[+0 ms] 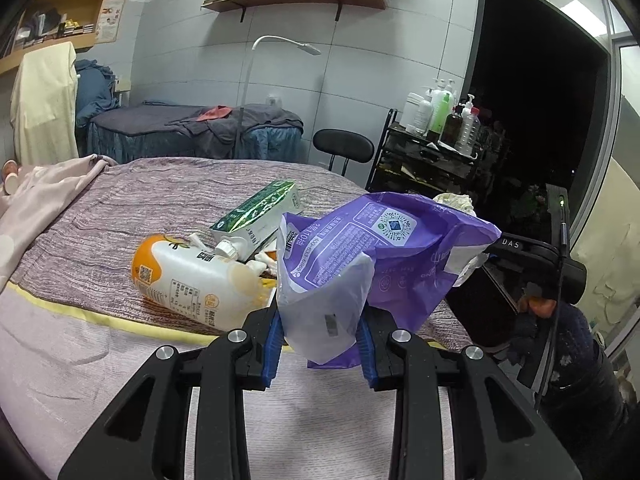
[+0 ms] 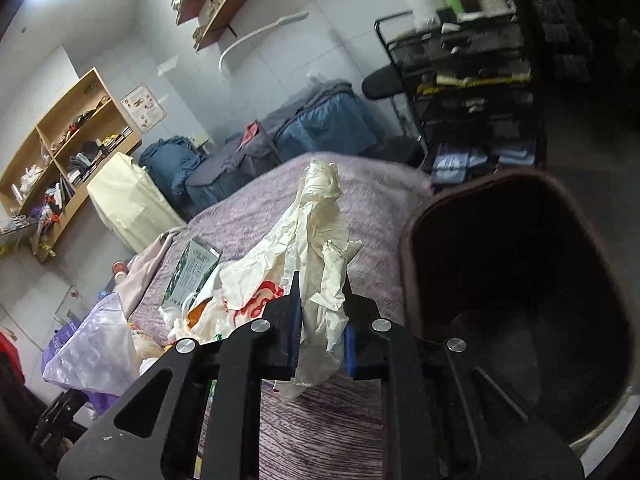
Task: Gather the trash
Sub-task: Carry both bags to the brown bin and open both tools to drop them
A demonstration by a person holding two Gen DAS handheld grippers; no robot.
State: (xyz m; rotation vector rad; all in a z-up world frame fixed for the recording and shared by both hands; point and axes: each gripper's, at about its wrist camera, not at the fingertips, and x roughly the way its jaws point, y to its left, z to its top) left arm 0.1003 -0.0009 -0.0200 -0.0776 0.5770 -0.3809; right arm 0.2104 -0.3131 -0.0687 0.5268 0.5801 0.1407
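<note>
The left tongs point forward over the near edge of the bed, level, their blue-padded fingers closed partway and pinching something between them. The right tongs are tilted hard to one side above the bed's side edge, their fingers also drawn in and clamped on what they carry. In the left view the right tongs' black body shows at the right, level with the left pair.

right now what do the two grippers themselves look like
Both match: the left gripper and right gripper have matte black angular linkage arms with triangular cut-outs, round silver pivot bolts, and blue pads lining the jaws. From the left wrist view, the other unit's black body reads "DAS" in white, with a thin black cable.
</note>
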